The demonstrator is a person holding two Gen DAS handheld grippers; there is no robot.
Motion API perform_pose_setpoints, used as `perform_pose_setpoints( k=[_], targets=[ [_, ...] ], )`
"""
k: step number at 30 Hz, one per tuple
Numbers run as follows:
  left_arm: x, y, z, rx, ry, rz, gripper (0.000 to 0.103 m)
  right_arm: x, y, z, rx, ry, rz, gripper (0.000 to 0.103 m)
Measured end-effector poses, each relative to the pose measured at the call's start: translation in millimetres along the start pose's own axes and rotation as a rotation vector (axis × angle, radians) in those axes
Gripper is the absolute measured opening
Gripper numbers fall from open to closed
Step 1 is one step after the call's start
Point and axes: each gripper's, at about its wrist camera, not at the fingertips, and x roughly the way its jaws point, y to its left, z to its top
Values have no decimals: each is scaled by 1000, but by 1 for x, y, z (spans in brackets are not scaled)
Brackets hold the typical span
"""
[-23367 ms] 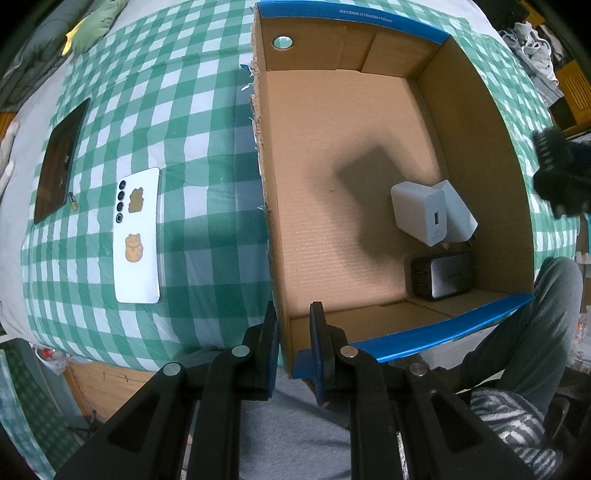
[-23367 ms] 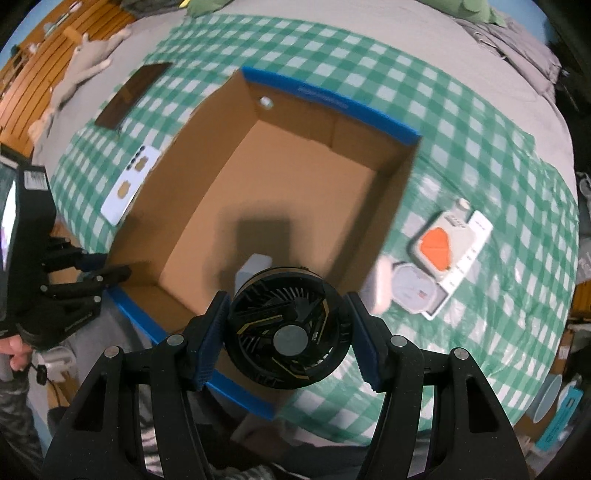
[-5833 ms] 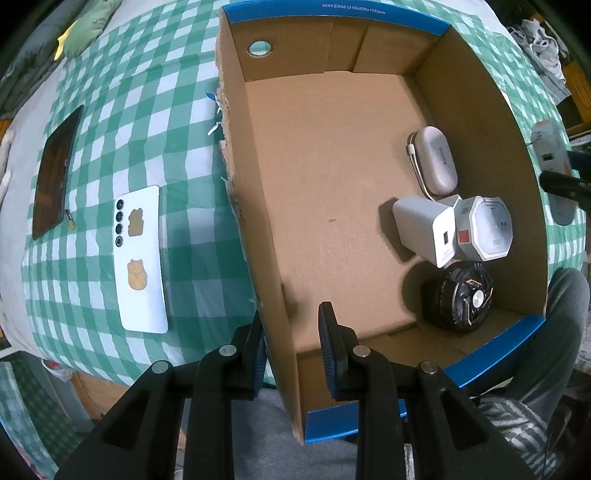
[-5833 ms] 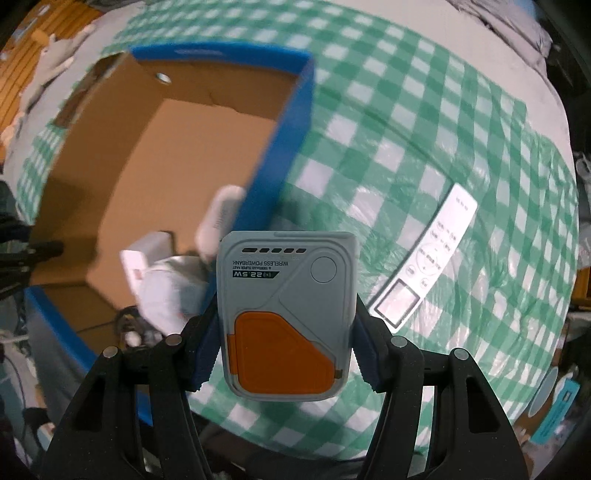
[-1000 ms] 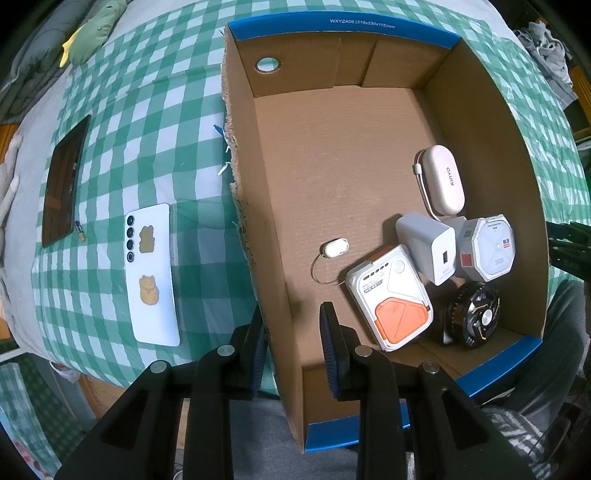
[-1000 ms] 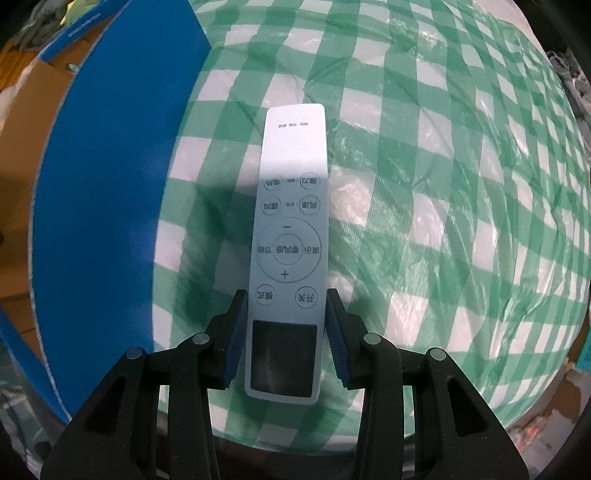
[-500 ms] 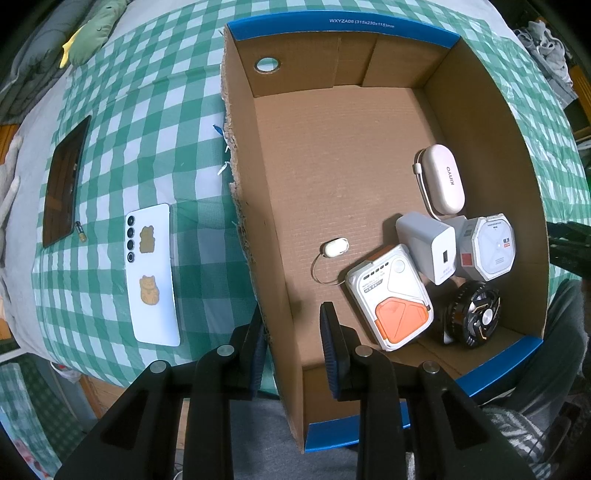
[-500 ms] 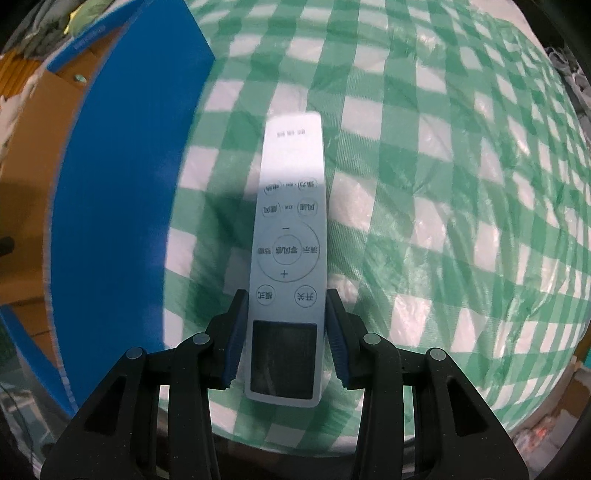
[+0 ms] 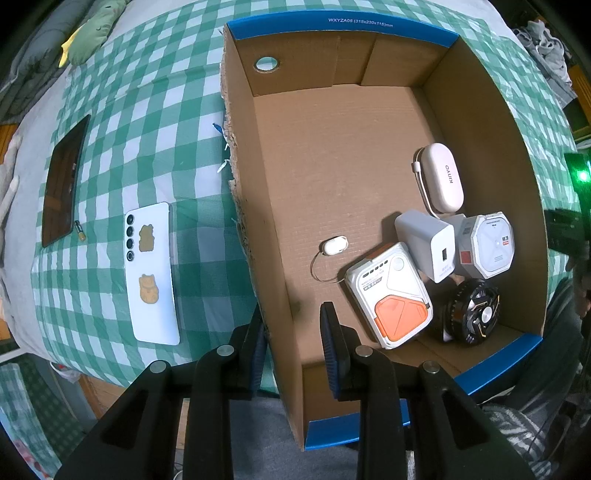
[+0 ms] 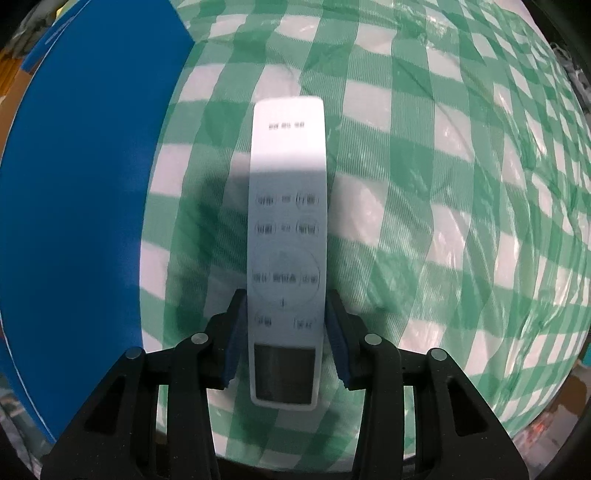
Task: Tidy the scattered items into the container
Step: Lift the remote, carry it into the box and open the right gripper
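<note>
A cardboard box with blue edges [image 9: 491,96] sits on the green checked cloth. Inside lie a grey and orange power bank [image 9: 389,293], a white charger [image 9: 426,243], an octagonal white device [image 9: 487,245], a black fan [image 9: 472,312], a white case [image 9: 443,177] and a small white earbud-like item [image 9: 334,245]. My left gripper [image 9: 291,332] is shut on the box's near left wall. My right gripper [image 10: 286,332] is shut on a white remote control [image 10: 286,236], held just above the cloth beside the box's blue outer wall [image 10: 81,184].
A white phone with cat stickers [image 9: 151,273] lies on the cloth left of the box. A dark tablet [image 9: 62,181] and a small brass item [image 9: 79,235] lie further left. A green plush [image 9: 92,33] is at the far left corner.
My right gripper has lifted the remote slightly off the cloth and the view has shifted a little. The left gripper and the box have not moved.
</note>
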Motion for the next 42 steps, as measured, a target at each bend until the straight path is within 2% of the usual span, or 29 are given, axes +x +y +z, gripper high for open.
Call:
perform_pose_setpoints(
  k=[6,14,22,30,33,36,42],
  targets=[
    [0,0,0,0,0,0,26,0,7,19,8,39,-35,42],
    [1,-1,1,-1,1,-1,26,-9,22,13,-16,27,-45,40],
    [1,-1,0,0,-1,0,26,-57,32,0,-21,-34,-8,40],
    [0,-1,0,0,-1,0,26,-116,46,6,-81,-104,15,40],
    [1,-1,-1,-1,-3,-3,26,-140,64,4,-117,-128,36,40],
    [0,-1,-1,0,-5,-3,26,-152,81,10,-147,-143,61,40],
    [-1,-2,-1,-1,-5,-5,26,-145,112,14,-216,-157,85,40]
  ],
)
